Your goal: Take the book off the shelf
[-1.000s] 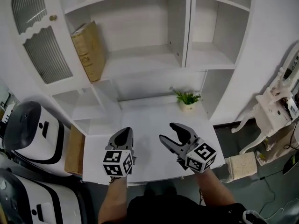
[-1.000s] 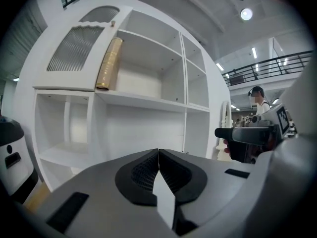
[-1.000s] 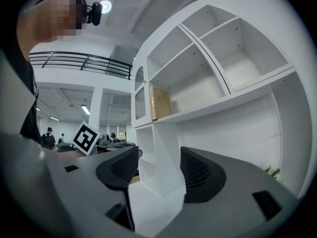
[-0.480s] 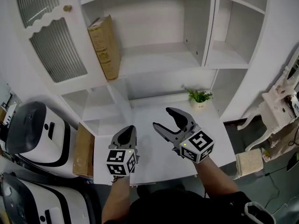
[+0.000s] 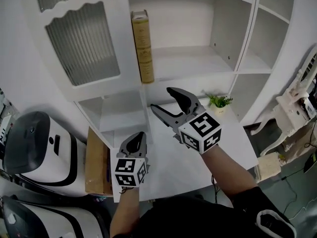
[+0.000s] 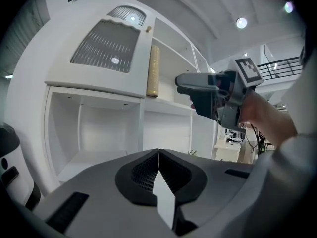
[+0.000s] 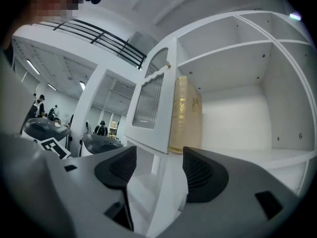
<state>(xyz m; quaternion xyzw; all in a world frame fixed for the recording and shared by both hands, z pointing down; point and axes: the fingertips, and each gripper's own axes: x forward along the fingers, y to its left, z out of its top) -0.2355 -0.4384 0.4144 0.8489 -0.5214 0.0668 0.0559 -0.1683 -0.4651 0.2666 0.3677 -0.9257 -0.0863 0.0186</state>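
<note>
In the head view the right hand-held gripper [image 5: 162,99] has come up off the bench [image 5: 198,157] and forward, so its tips now sit just below the shelf [image 5: 198,61] and close under the foot of the book [image 5: 142,46], though not touching it. Its jaws have just been opening and now stand wide with nothing between them. That reads as the reach before a grasp, with the book not yet held. The left hand-held gripper [image 5: 137,139] has also shifted forward but stays low over the bench, with its jaws together and empty. The whole cabinet has drawn closer in this view, and the book is untouched at the left end of its compartment, against the side wall next to the ribbed-glass door [image 5: 84,43]. The left gripper view shows this gripper's pads pressed together on nothing, and higher up the tan book [image 6: 153,71] as a thin upright strip. The right hand-held gripper hangs level to the right of it. In the right gripper view the pads are well apart, and the book [image 7: 184,115] stands above and beyond the gap. It rests on its bottom edge with its long axis vertical and its gilt spine facing outward, so the jaws would need to close across the spine's width.
</note>
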